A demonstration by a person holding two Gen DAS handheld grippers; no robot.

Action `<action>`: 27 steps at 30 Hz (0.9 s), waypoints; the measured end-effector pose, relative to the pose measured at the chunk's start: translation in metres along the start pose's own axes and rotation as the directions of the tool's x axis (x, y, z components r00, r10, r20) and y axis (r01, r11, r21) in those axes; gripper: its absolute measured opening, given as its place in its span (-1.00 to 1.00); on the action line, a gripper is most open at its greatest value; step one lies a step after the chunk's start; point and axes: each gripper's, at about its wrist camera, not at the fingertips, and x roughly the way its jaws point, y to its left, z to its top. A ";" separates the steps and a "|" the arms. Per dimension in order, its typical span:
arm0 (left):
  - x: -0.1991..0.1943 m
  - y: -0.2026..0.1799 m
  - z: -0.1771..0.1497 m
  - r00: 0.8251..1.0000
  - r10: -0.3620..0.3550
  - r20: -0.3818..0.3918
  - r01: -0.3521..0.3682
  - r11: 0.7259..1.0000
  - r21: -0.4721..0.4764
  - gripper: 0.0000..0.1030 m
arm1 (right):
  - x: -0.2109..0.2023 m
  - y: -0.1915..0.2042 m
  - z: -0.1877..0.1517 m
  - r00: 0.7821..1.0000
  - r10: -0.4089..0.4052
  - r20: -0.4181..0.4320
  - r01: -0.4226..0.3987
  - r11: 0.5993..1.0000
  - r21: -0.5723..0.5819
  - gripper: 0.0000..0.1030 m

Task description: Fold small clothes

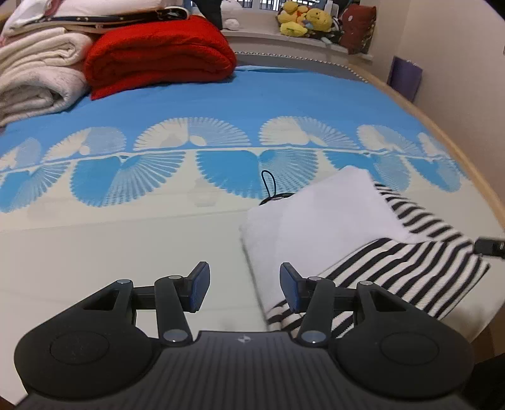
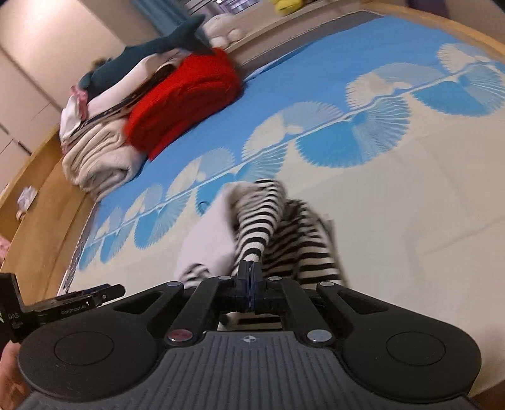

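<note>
My right tongs (image 2: 251, 277) were clamped tight on a pinch of the striped garment (image 2: 271, 227), low in the middle of the right view, and the black-and-white cloth rose from the pads in a taut ridge toward the centre of the frame. My left tongs (image 1: 244, 285) stood half open at the bottom centre of the left view with nothing between the blue pads; the right-hand pad sat over the near edge of the cloth, though I could not tell whether it touched.

Beneath both lay a bed (image 1: 94, 246), its cover cream in the near half and bright blue beyond, with a row of white and blue fan shapes across the middle. In the upper left of the left view a folded red blanket (image 1: 157, 53) rested against a stack of cream blankets (image 1: 38, 79). Yellow plush toys (image 1: 304, 19) sat on a ledge at the top, beside a pale wall (image 1: 457, 79). A wooden bed frame (image 1: 442, 126) curved down the right side.

The garment lay in the lower right of the left view, on the cream part of the cover near the bed's edge. A plain white section (image 1: 315, 220) lay folded over the stripes, and a thin black loop (image 1: 268, 183) poked out at its far corner. It was blurred in the right view.
</note>
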 end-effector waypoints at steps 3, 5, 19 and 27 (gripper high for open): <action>0.001 -0.006 0.001 0.999 -0.050 -0.003 0.050 0.999 -0.013 0.10 | -0.005 -0.014 -0.005 0.998 -0.043 -0.036 0.043 0.999 0.000 -1.00; 0.004 -0.012 0.001 0.995 -0.096 -0.019 0.096 0.995 -0.020 0.16 | 0.003 -0.021 -0.010 0.993 -0.081 -0.081 0.082 0.997 0.003 -1.00; 0.073 -0.063 -0.033 0.952 -0.038 -0.304 0.094 0.981 0.172 0.29 | 0.097 -0.016 -0.047 0.877 -0.380 -0.294 0.335 0.922 -0.192 -0.96; 0.069 -0.056 -0.027 0.955 -0.058 -0.290 0.100 0.986 0.135 0.32 | 0.056 -0.002 -0.015 0.947 -0.316 0.062 0.321 0.943 -0.090 -0.09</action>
